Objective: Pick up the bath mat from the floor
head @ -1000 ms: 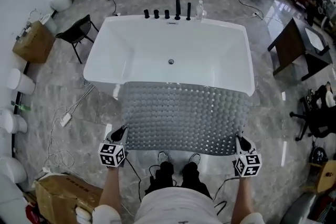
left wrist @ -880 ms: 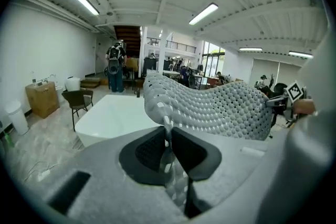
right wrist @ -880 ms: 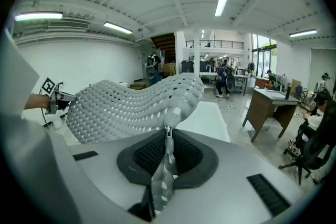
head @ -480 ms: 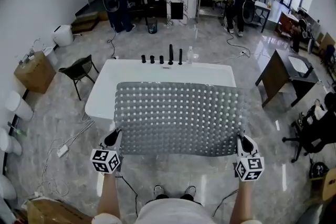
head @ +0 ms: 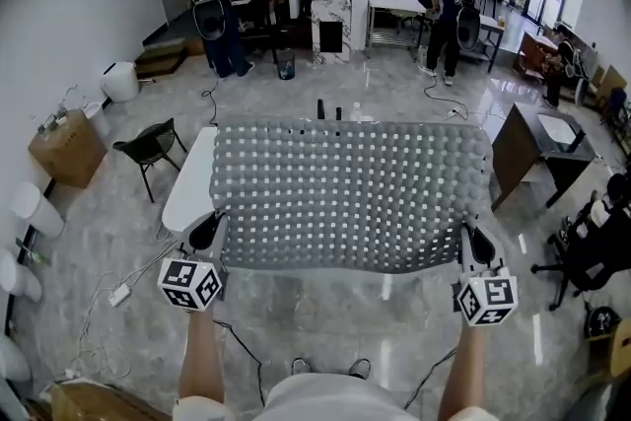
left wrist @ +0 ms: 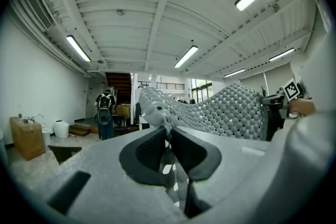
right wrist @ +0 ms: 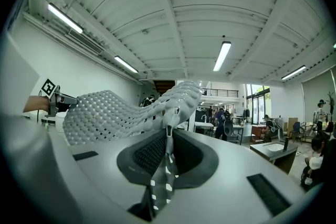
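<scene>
Under you: glossy grey marble floor [head: 325, 311]. Standing on it: white bathtub [head: 190, 184] ahead, black chair [head: 148, 143] and cardboard box [head: 67, 148] to your left, white plug block [head: 121, 295] with loose cable, dark desk [head: 532, 148] to your right.

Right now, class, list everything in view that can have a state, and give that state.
bath mat: held up off the floor, spread wide between both grippers
left gripper: shut on the mat's near left corner
right gripper: shut on the mat's near right corner
bathtub: mostly hidden behind the mat
chair: upright, seat empty
</scene>
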{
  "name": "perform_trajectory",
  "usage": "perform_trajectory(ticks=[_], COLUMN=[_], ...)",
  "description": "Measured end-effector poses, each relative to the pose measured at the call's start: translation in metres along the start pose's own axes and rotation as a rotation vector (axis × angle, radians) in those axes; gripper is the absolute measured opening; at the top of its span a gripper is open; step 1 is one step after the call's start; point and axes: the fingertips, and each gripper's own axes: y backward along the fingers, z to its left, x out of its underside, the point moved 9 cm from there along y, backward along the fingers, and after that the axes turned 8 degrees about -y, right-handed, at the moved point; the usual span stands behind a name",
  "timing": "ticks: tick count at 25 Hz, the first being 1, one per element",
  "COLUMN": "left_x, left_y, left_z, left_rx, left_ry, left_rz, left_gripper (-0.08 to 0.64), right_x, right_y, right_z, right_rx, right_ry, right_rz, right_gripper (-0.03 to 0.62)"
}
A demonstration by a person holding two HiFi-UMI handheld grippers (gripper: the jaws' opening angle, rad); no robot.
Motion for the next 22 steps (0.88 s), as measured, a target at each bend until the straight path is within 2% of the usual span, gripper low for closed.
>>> perform_trajectory(ticks=[3, 9, 13, 22], left_x=[-0.018, -0.026, -0.026, -0.035], left_y=[0.0, 0.012, 0.018, 0.017], left_z=[0.004, 0.008, 0.001, -0.006], left_rx=[-0.003, -0.01, -0.01, -0.018], left_ry=[-0.019, -0.031, -0.035, -0.04], left_rz=[-0.035, -0.075, -0.079, -0.073], left_gripper=[0.048, 0.048, 0.048, 0.048], right_x=[-0.019, -0.031, -0.029, -0.033], right_y=[-0.003, 0.005, 0.013, 0.018], right_z=[0.004, 0.02, 0.021, 0.009], right_rx=[0.0, 0.002, -0.004, 0.016], right_ry=[0.017, 0.046, 0.073, 0.062], right_rz=[-0.035, -0.079, -0.078, -0.089], right_gripper=[0.037, 0.037, 0.037, 0.037])
